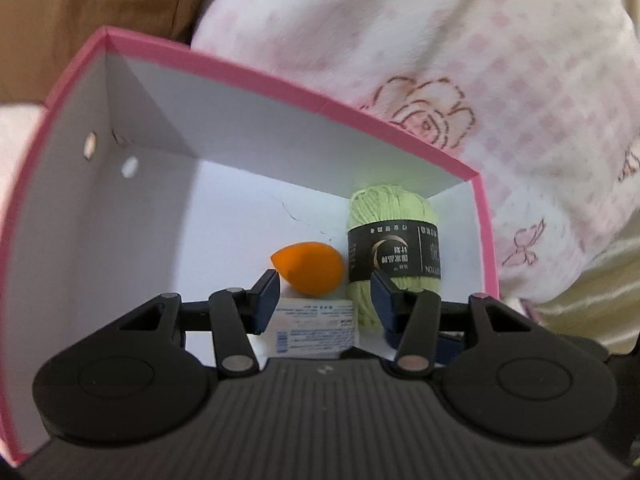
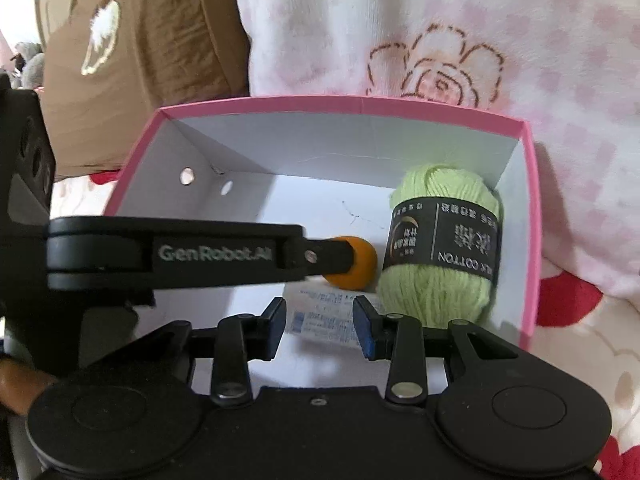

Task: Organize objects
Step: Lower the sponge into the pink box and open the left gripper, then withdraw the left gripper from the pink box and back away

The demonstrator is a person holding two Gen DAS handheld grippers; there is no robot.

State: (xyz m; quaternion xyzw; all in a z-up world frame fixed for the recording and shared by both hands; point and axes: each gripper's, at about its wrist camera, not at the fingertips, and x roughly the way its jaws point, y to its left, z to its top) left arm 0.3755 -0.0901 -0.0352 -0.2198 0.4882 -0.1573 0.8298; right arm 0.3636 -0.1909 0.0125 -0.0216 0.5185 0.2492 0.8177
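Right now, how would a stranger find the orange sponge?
Look inside the pink box on the flowered bedding. On its white floor, the sponge lies left of the green yarn. It alone is orange, smooth and egg-shaped.

You're working in a home, most likely on a bed: a soft pink-checked quilt (image 2: 460,40) embroidered with roses fills the view from twelve to three o'clock, and a brown fabric cushion (image 2: 132,60) with a sewn motif lies at ten o'clock.
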